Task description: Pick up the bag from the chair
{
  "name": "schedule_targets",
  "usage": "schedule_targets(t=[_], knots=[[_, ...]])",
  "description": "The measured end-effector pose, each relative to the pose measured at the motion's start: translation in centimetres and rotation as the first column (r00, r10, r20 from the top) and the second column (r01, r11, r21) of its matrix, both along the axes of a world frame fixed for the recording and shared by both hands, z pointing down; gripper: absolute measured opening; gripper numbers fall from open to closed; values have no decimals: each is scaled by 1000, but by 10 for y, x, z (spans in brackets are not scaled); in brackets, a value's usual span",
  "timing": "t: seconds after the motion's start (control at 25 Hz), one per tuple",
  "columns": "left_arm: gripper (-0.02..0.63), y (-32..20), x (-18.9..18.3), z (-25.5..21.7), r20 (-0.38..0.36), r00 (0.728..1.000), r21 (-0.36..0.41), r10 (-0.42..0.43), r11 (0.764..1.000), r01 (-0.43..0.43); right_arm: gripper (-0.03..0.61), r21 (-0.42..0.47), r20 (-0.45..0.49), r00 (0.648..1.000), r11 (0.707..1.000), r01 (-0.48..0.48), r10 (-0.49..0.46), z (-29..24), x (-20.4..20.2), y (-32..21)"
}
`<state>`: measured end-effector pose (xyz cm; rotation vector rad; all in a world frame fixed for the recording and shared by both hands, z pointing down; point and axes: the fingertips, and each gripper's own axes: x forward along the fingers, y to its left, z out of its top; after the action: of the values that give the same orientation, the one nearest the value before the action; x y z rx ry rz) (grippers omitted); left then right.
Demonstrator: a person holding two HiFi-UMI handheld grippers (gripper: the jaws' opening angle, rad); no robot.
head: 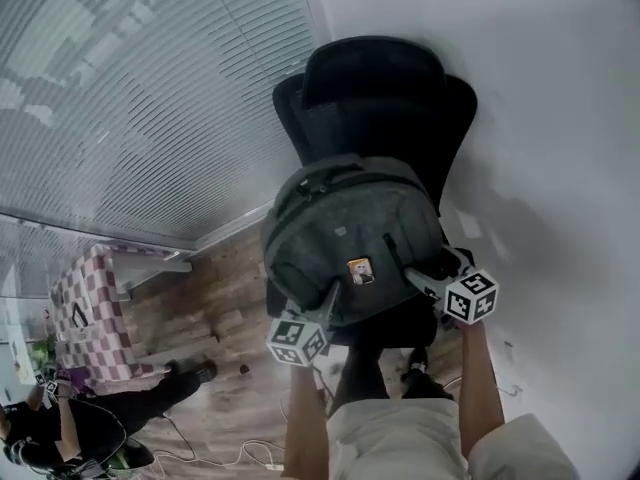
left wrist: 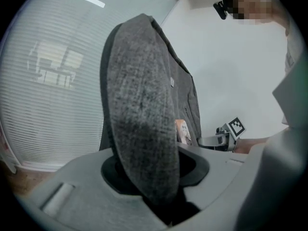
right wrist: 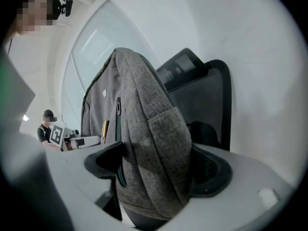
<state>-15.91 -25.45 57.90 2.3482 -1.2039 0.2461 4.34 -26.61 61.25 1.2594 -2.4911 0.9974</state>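
A grey fabric backpack (head: 350,228) hangs in the air in front of a black office chair (head: 375,88); the head view shows it between my two grippers. My left gripper (head: 322,308) is shut on the bag's lower left edge, and in the left gripper view the bag (left wrist: 144,109) fills the gap between the jaws of that gripper (left wrist: 154,172). My right gripper (head: 428,276) is shut on the bag's lower right side; the right gripper view has the grey cloth (right wrist: 149,129) pressed between its jaws (right wrist: 154,170). A small yellow tag (head: 360,270) hangs on the bag's front.
White slatted blinds (head: 150,88) cover the glass wall at the left, a plain white wall (head: 560,118) stands at the right. A pink-and-white checkered box (head: 90,318) sits on the wood floor, with a person in black (head: 80,428) and loose cables (head: 230,453) near it.
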Motion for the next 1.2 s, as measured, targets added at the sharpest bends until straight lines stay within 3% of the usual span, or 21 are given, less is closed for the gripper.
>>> schedule_targets(t=[0.32, 0.76, 0.96, 1.2], knots=[[150, 96, 19, -75, 18, 995, 121, -97, 988, 94, 427, 108, 3, 998, 992, 63, -64, -72, 16, 77], [149, 230, 64, -114, 18, 982, 163, -186, 970, 181, 428, 174, 21, 986, 972, 160, -166, -107, 56, 188], [147, 237, 64, -122, 38, 981, 148, -189, 972, 182, 428, 144, 38, 985, 977, 158, -165, -112, 55, 197], [147, 241, 62, -135, 50, 977, 178, -209, 964, 197, 428, 185, 46, 985, 971, 153, -164, -125, 54, 198]])
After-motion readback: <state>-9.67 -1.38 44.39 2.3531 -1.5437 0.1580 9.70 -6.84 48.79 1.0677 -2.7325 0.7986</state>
